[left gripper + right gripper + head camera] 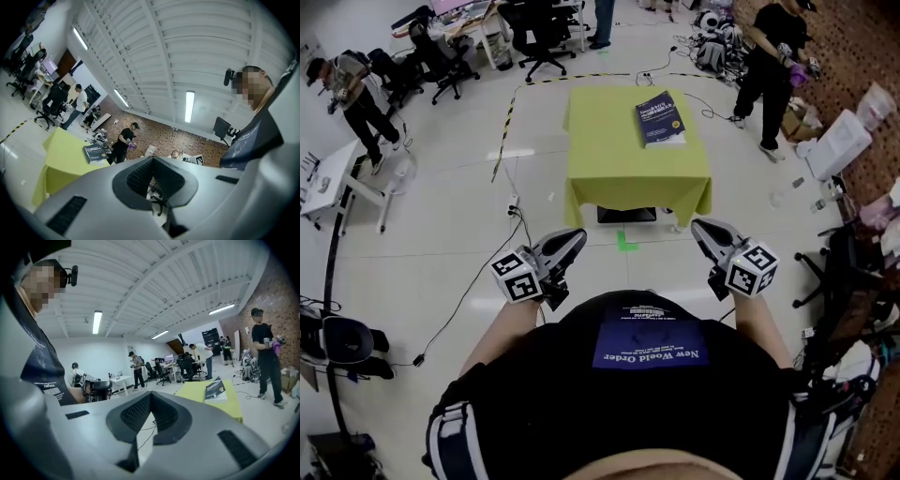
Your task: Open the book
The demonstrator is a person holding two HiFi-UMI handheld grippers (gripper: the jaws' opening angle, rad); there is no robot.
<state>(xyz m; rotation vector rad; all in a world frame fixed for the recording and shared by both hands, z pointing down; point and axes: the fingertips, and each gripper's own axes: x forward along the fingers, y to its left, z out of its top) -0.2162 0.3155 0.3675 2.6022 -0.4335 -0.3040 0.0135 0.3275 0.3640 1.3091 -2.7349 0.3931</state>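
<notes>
Left tongs (576, 235), right tongs (699, 226): tips inward

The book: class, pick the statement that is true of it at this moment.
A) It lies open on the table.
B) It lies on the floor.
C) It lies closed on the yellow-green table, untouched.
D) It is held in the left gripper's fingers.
C: the book lies closed, cover up, on the table, while the left gripper and right gripper are well short of it.
</notes>
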